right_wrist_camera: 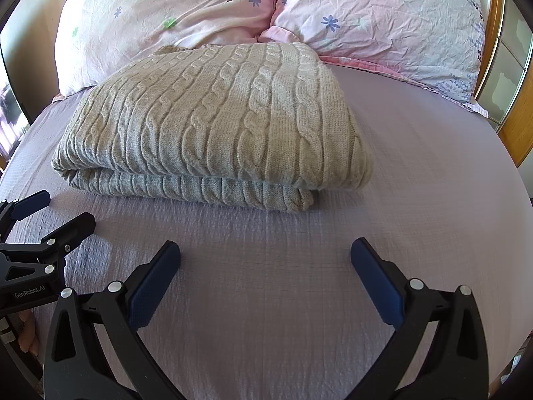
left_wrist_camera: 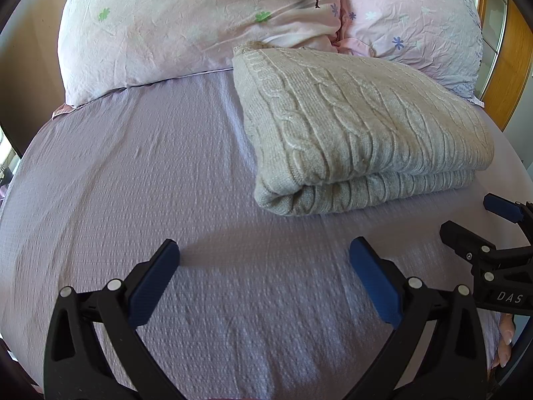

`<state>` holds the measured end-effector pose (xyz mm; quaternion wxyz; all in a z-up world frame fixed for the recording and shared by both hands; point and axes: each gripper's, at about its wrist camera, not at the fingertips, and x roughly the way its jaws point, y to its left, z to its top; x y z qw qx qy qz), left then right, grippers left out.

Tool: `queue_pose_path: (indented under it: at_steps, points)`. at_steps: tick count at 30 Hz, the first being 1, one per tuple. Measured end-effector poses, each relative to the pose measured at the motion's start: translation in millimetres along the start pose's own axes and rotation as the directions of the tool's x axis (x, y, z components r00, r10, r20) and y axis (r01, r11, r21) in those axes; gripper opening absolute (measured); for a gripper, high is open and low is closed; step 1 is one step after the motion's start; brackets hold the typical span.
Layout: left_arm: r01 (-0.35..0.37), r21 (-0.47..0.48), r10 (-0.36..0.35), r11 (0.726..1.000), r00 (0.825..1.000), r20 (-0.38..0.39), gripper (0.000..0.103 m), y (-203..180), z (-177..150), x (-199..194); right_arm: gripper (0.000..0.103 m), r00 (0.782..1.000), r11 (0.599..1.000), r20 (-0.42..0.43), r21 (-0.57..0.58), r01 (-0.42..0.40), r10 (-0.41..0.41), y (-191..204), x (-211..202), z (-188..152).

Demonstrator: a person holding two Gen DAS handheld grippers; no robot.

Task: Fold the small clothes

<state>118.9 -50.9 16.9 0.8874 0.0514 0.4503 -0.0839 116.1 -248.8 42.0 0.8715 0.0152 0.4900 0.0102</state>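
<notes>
My left gripper [left_wrist_camera: 263,250] hangs over bare lilac bed sheet [left_wrist_camera: 133,173], fingers spread wide, nothing between them. Just ahead and to the right lies the sweater [left_wrist_camera: 359,126]: beige-grey cable knit, folded into a thick rectangle, two layers stacked, the rounded fold facing me and the lower layer poking out a little at the front edge. Raised braids run along its top. Its far end touches the two pink floral pillows [left_wrist_camera: 186,23] at the head of the bed. On to my right gripper [right_wrist_camera: 265,250], also gaping wide and empty, low over the sheet, with the sweater [right_wrist_camera: 213,116] just beyond its fingertips and slightly left.
</notes>
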Motion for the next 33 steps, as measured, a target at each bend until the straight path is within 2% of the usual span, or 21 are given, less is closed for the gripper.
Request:
queue_pose_path:
  at_steps: [33]
  points:
    - [-0.009, -0.013, 0.009, 1.0, 1.0, 0.0, 0.101, 0.5, 1.0, -1.2, 0.102, 1.0, 1.0, 0.0, 0.0, 0.0, 0.0, 0.2, 0.1, -0.1]
